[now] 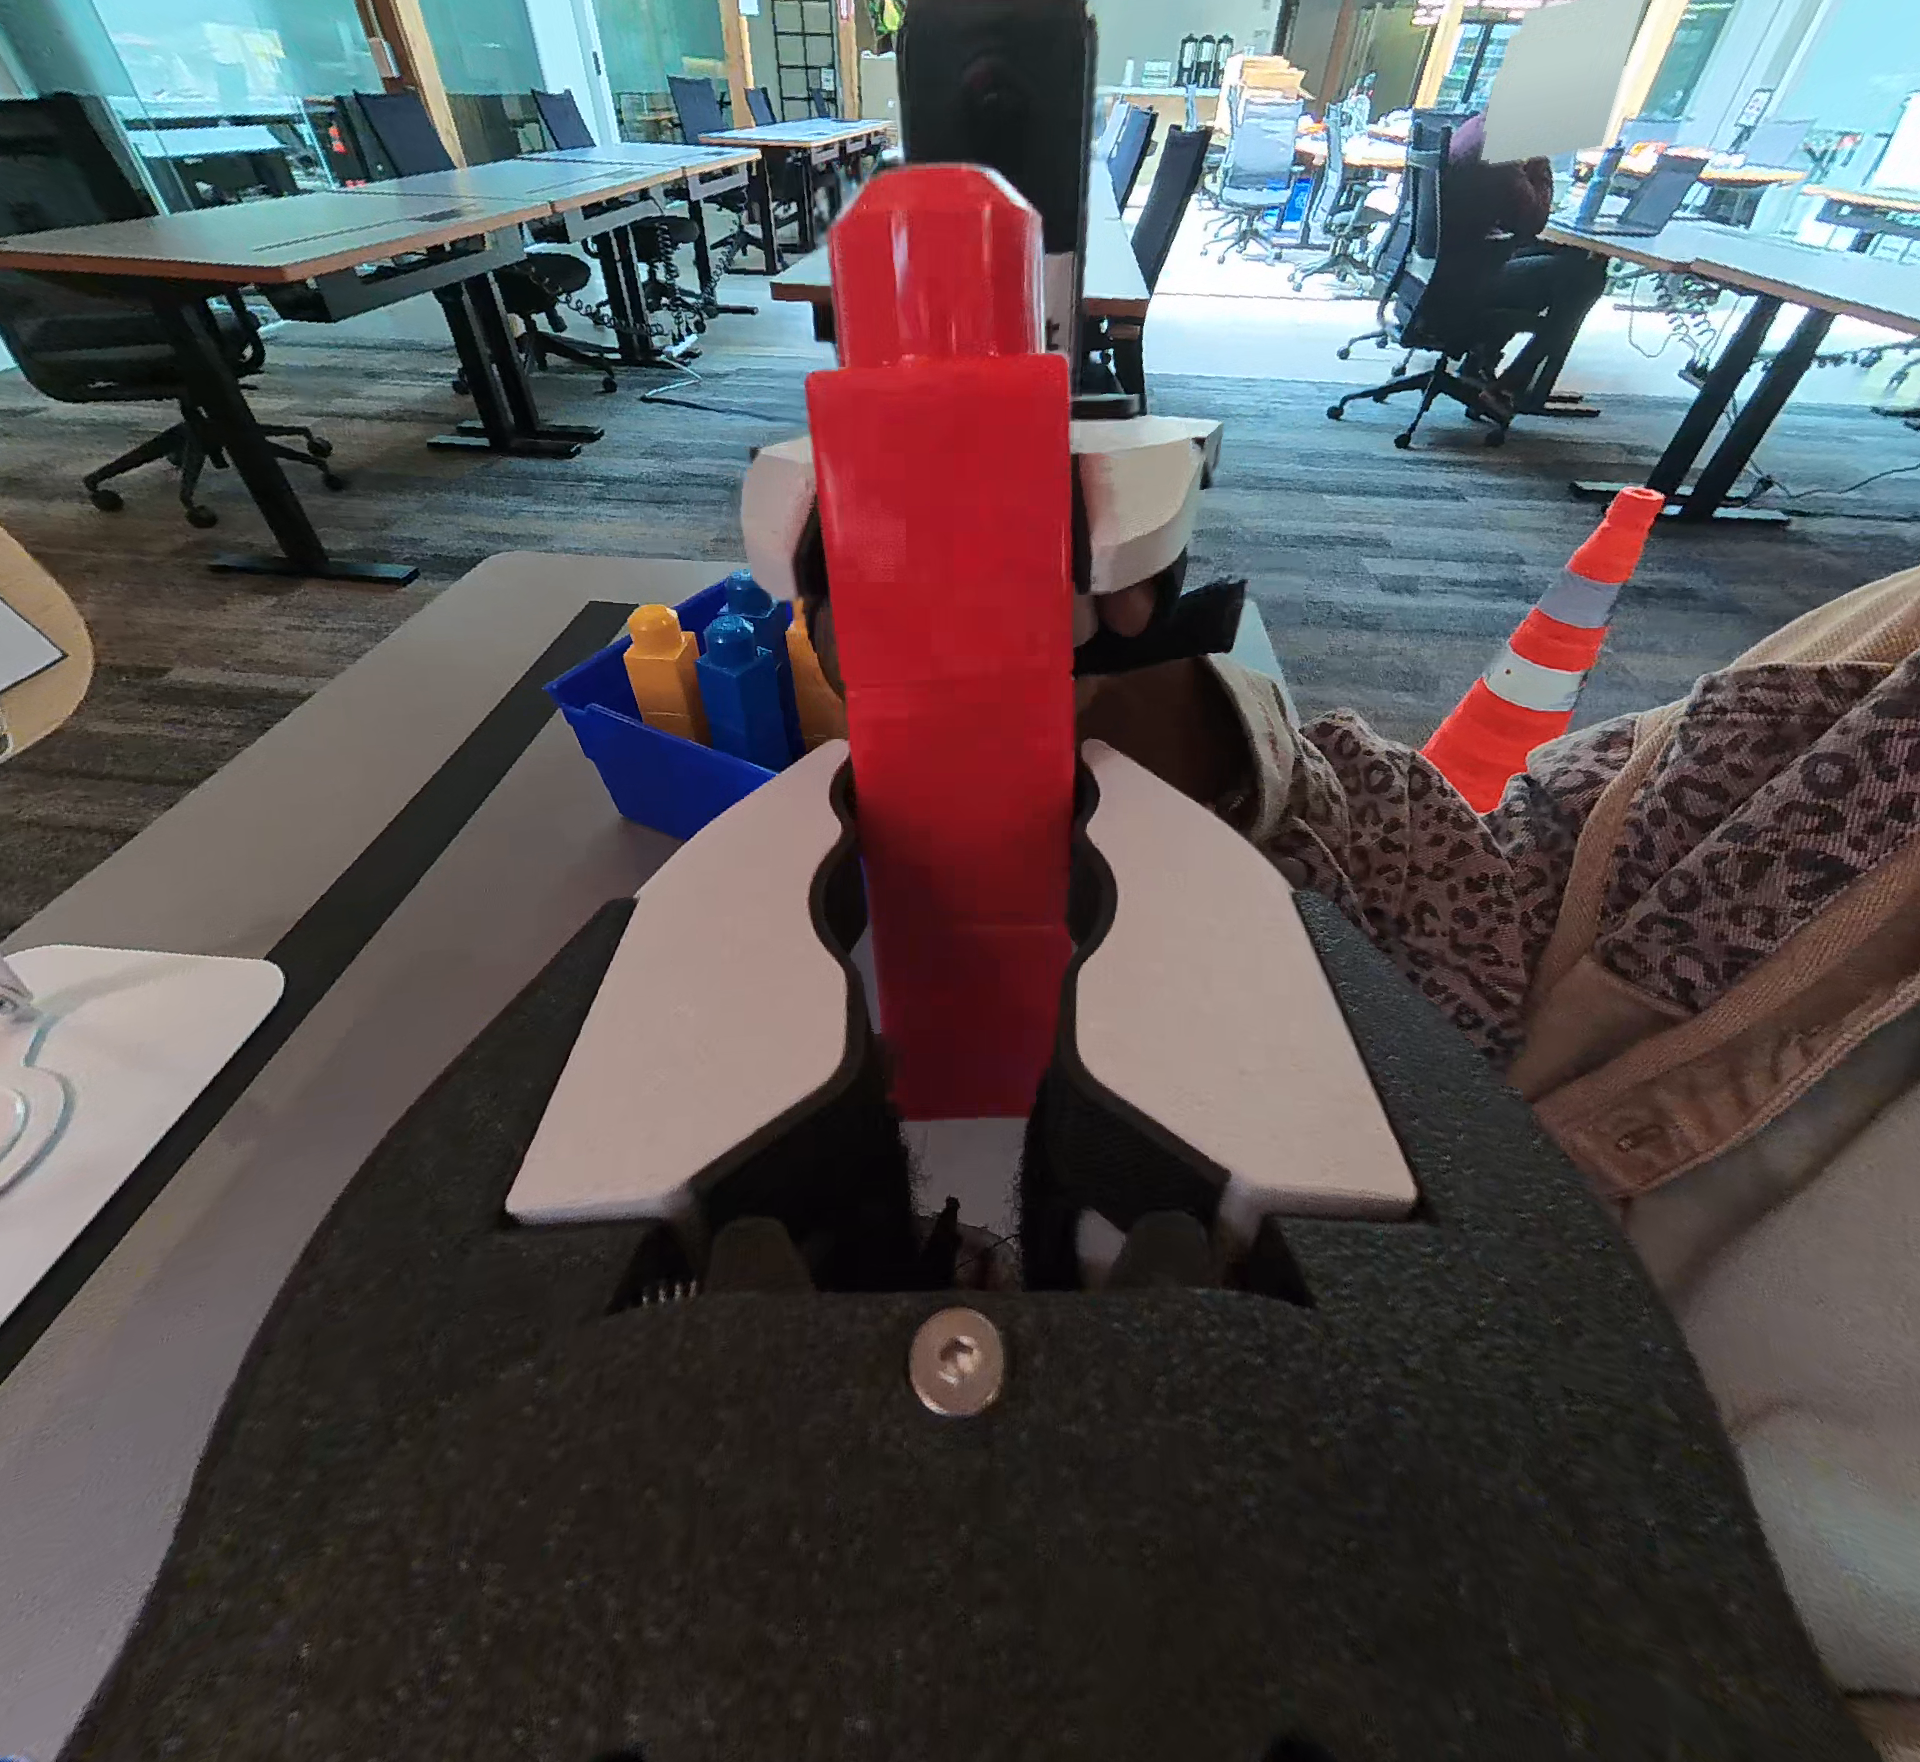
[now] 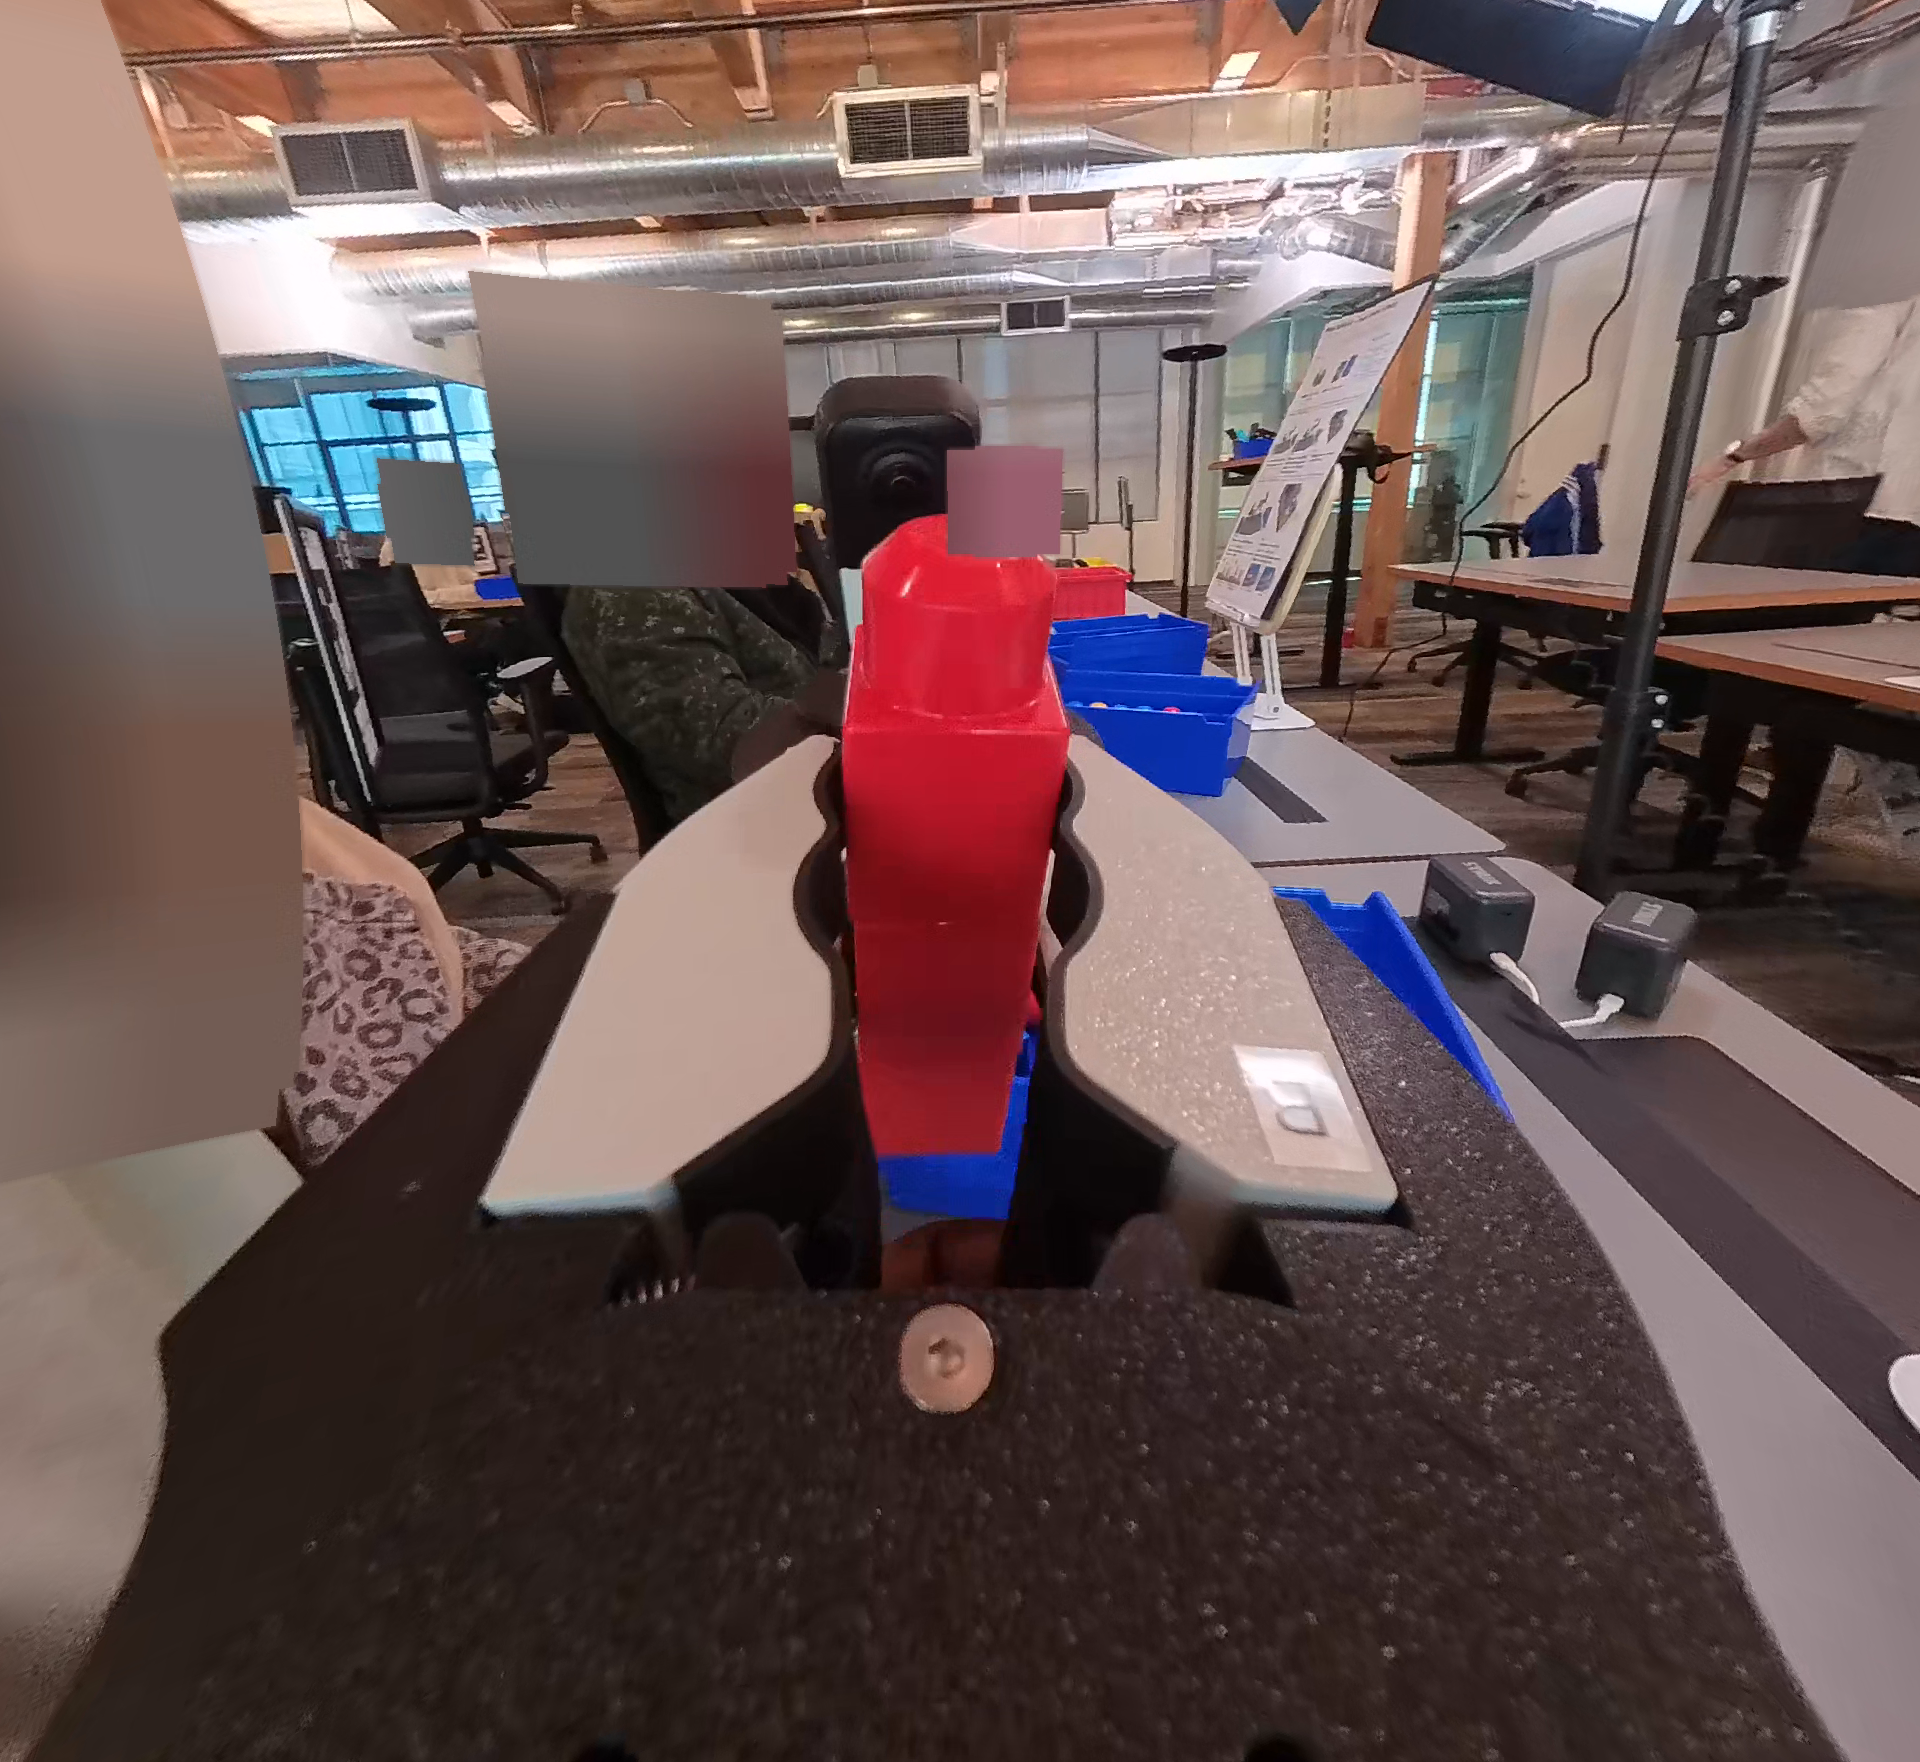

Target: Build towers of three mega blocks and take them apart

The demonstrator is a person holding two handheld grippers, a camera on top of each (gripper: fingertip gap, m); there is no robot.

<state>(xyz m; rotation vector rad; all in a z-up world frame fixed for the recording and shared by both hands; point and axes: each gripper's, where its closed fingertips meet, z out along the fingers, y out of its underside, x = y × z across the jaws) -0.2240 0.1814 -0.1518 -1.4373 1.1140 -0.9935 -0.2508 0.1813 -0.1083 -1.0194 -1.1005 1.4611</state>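
A red tower of three mega blocks [image 1: 951, 632] is held upright in the air between both grippers. My left gripper [image 1: 961, 767] is shut on its lower blocks. The right gripper's white fingers [image 1: 1138, 507] clamp the top block from the far side. In the right wrist view the same red tower [image 2: 951, 839] sits between the fingers of my right gripper [image 2: 951, 777], which is shut on it; the left gripper's black camera [image 2: 894, 455] shows behind it. A blue bin [image 1: 644, 767] below holds yellow [image 1: 660, 673] and blue [image 1: 738, 684] block towers.
The grey table [image 1: 416, 777] has a black strip. A leopard-print sleeve [image 1: 1455, 860] is at right, with an orange cone [image 1: 1538, 663] behind. In the right wrist view: blue bin wall [image 2: 1392, 974], two black cubes with cables [image 2: 1475, 912], more blue bins [image 2: 1164, 725], a light stand [image 2: 1662, 569]. There is about 4 centimetres between the tips of the two grippers.
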